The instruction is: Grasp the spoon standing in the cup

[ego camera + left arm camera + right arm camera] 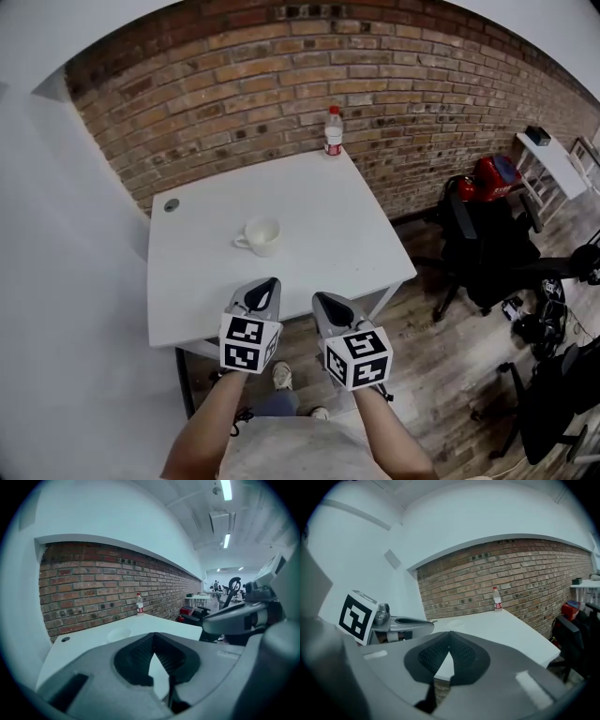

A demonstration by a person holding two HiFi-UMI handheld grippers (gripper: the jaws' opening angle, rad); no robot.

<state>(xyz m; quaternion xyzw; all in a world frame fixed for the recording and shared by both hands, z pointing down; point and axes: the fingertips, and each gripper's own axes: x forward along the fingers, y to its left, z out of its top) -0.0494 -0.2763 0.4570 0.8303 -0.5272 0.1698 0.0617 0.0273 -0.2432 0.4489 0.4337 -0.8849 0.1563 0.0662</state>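
Left gripper (271, 281) and right gripper (320, 297): jaws together, empty; cup (263, 234) on bench (356, 234) unapproached (spoon not discernible).

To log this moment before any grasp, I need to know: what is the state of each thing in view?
White ceramic cup: upright on the white table, no spoon visible in it.
Clear plastic bottle with red label: upright, capped.
Left gripper: shut, empty.
Right gripper: shut, empty.
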